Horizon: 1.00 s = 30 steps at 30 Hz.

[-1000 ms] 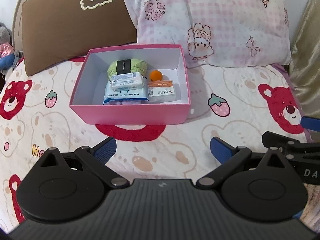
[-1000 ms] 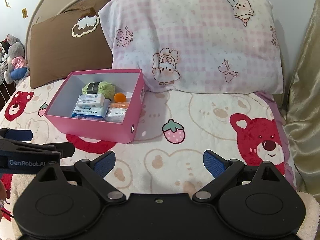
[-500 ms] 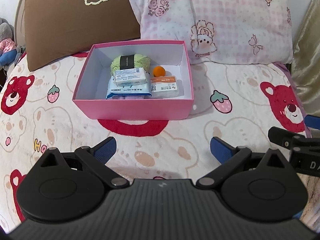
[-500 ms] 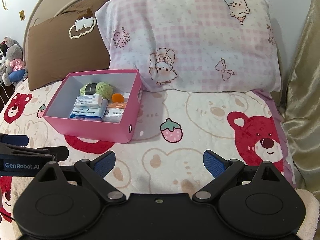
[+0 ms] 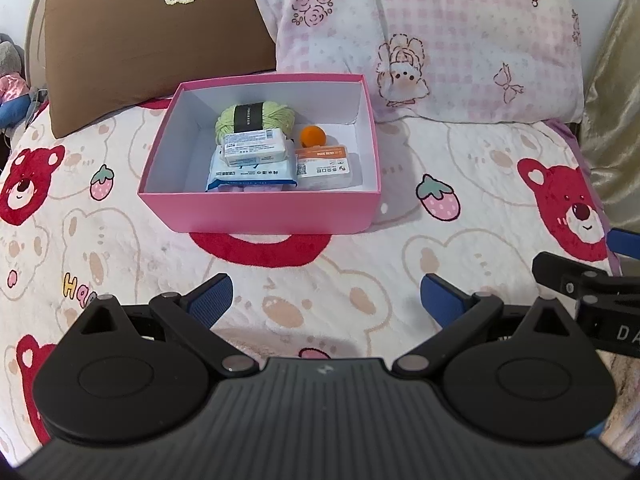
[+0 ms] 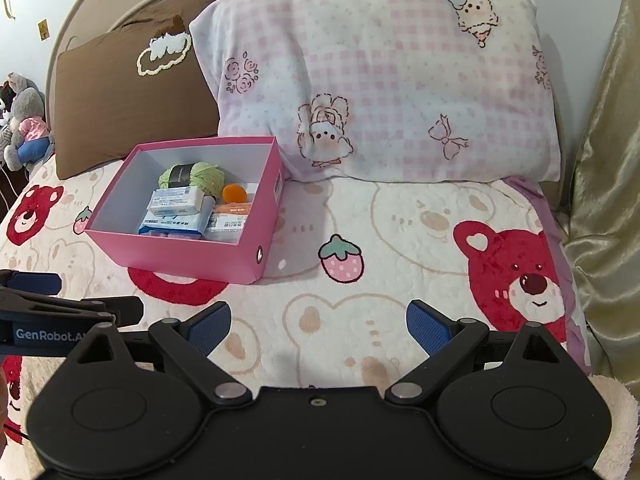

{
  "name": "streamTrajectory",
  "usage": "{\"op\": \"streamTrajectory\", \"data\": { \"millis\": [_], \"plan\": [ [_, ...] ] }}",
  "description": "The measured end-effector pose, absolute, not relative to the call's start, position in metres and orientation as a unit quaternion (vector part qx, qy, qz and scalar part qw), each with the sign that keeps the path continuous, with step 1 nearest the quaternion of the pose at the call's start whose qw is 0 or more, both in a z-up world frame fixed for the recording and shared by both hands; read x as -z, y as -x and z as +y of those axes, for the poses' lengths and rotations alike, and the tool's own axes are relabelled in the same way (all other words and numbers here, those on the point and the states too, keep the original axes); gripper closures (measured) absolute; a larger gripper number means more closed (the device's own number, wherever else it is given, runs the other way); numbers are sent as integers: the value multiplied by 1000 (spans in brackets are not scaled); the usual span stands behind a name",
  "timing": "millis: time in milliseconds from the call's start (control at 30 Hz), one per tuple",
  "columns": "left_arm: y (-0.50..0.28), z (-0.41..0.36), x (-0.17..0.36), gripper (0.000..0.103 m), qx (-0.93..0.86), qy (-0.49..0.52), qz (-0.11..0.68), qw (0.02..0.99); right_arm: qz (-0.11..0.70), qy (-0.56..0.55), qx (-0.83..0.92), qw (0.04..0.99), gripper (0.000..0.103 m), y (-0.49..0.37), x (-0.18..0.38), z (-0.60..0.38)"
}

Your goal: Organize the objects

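Note:
A pink box [image 5: 260,212] [image 6: 192,258] stands on the bed. Inside lie a green yarn ball [image 5: 256,118] [image 6: 192,176], a white packet [image 5: 254,147] on a blue-and-white tissue pack [image 5: 252,176], an orange ball [image 5: 313,136] [image 6: 235,193] and a white-and-orange carton [image 5: 324,164]. My left gripper [image 5: 326,300] is open and empty, in front of the box. My right gripper [image 6: 318,326] is open and empty, to the right of the box and nearer than it.
A brown pillow [image 5: 152,40] and a pink checked pillow [image 6: 380,80] lean on the headboard behind the box. The bear-print blanket [image 6: 400,240] covers the bed. Plush toys [image 6: 24,120] sit at far left. A gold curtain [image 6: 608,160] hangs on the right.
Both grippers have drawn back and risen a little from the box, so it sits higher and smaller in both views. Both stay open and empty.

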<state>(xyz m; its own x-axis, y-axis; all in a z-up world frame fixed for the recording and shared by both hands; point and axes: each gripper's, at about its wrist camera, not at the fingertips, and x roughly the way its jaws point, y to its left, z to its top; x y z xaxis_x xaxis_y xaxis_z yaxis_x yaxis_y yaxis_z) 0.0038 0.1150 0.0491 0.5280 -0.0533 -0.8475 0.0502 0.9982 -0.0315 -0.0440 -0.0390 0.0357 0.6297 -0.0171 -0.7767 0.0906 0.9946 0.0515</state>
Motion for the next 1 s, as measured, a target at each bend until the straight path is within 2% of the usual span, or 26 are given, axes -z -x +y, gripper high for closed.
{"op": "streamTrajectory", "data": {
  "millis": [1000],
  "plan": [
    [-3,118,-48,0,32,-5,487,873,430,-42,29,901,6,45,-33,-42]
  ]
}}
